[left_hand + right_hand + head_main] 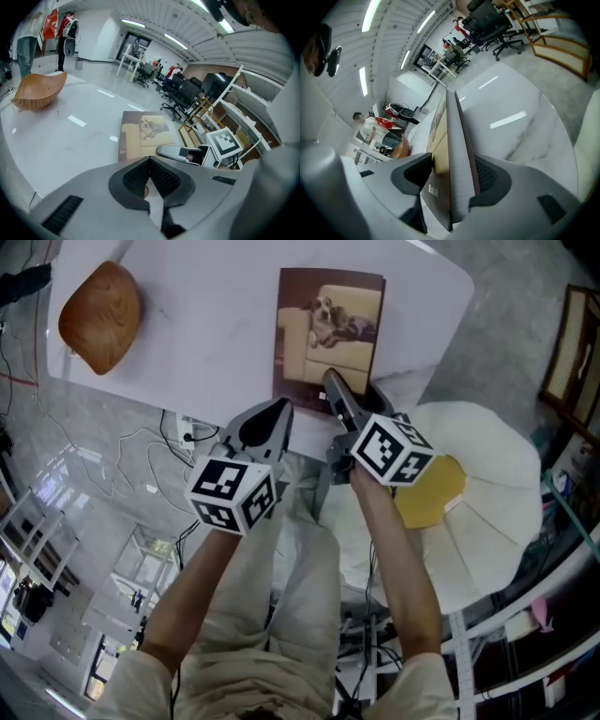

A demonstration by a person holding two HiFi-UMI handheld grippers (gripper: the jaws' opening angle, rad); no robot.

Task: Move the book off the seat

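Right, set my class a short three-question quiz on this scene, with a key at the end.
1. True or false: the book lies on the round white seat.
2. What stands between the right gripper's jaws? A a mug; B the book; C nothing.
3. What does the book's cover picture show?
Key: 1 false, it lies on the white table, off the seat. 2 B. 3 a dog on a sofa.

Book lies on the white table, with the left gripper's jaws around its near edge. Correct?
Wrong gripper. The right gripper view shows the right gripper's jaws around the book's near edge; the left gripper is shut, empty. The book does lie on the white table.
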